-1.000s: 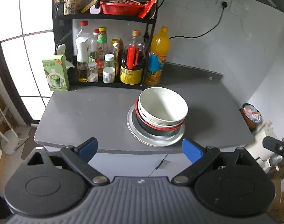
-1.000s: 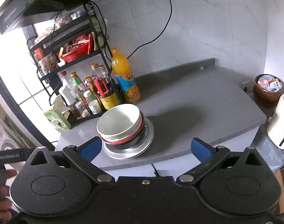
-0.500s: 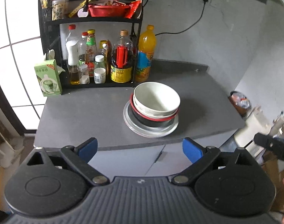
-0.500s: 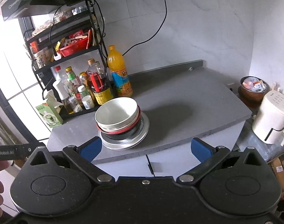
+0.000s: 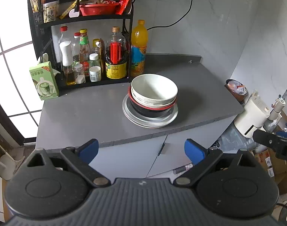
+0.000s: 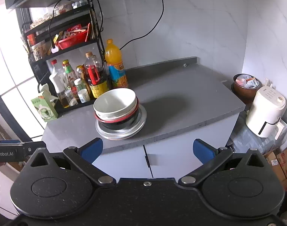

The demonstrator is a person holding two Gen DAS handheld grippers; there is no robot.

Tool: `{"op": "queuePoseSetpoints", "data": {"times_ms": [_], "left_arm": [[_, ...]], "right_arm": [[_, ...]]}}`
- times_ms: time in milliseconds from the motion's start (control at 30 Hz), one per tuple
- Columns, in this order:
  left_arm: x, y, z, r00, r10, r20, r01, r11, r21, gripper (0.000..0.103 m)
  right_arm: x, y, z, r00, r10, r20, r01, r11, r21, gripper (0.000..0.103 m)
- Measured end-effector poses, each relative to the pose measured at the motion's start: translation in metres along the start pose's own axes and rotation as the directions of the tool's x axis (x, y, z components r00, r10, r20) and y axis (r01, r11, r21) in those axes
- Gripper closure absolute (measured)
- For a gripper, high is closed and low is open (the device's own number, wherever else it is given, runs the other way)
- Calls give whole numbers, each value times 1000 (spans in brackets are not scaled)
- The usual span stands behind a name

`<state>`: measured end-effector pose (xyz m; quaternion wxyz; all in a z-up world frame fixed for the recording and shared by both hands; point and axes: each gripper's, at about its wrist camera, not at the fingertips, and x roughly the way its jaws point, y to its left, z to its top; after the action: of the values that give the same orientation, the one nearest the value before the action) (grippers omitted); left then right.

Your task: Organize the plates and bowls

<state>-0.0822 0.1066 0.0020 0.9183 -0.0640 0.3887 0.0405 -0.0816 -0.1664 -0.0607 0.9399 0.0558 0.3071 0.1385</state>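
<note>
One stack stands on the grey counter (image 5: 83,113): a white bowl (image 5: 153,89) nested on top, a black bowl with a red rim (image 5: 151,111) under it, and silver plates (image 5: 149,121) at the bottom. The right wrist view shows the same white bowl (image 6: 115,99) and silver plates (image 6: 122,130). My left gripper (image 5: 141,150) is open and empty, held off the counter's front edge. My right gripper (image 6: 147,149) is also open and empty, well short of the stack.
A black rack (image 5: 83,18) of sauce bottles and an orange drink bottle (image 5: 138,47) stand behind the stack. A green carton (image 5: 43,81) sits at the counter's left. A white appliance (image 6: 266,111) and a brown pot (image 6: 245,85) are off the right end.
Both grippers have pulled back from the counter, so the stack looks smaller and farther and the cabinet doors below now show. The stack itself has not moved.
</note>
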Motion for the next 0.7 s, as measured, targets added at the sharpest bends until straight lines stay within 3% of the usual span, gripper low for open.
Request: {"op": "queuePoseSetpoints", "data": {"times_ms": [700], "left_arm": [[-14, 19, -4, 1000, 7, 11, -7, 1000, -10, 6]], "right_arm": [[-7, 16, -6, 1000, 21, -3, -21, 999, -48, 0]]}}
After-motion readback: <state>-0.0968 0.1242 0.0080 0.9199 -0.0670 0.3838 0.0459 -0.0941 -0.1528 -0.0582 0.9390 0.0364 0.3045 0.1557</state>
